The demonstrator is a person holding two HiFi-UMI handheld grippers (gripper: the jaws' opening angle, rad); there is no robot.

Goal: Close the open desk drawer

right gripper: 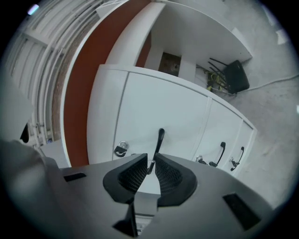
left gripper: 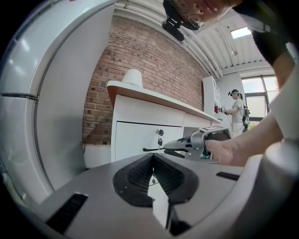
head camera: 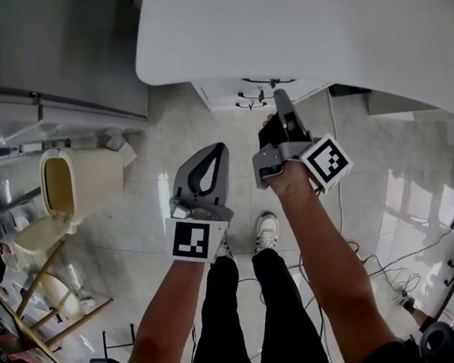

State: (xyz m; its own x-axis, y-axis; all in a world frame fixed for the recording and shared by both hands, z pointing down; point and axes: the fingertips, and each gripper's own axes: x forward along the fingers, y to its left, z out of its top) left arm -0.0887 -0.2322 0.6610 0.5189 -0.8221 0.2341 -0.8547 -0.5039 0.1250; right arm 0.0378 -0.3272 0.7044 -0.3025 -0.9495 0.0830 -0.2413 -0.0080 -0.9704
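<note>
The white drawer unit (head camera: 231, 96) stands under the white desk top (head camera: 300, 28). In the right gripper view its top drawer front (right gripper: 154, 107) fills the middle, with a black handle (right gripper: 160, 140) and a keyed lock (right gripper: 121, 149). My right gripper (right gripper: 150, 162) is shut on the lower end of that handle, and its tips (head camera: 281, 95) reach under the desk edge. The left gripper view shows it from the side at the drawer front (left gripper: 135, 137). My left gripper (head camera: 219, 148) hangs lower and to the left, shut and empty, its tips (left gripper: 152, 158) together.
Two lower drawers carry black handles (right gripper: 219, 154). A beige bin (head camera: 77, 182) and wooden legs (head camera: 48, 303) stand at the left. Cables (head camera: 392, 265) trail over the tiled floor at the right. A black box (right gripper: 233, 77) sits under the desk. Another person (left gripper: 236, 109) stands far back.
</note>
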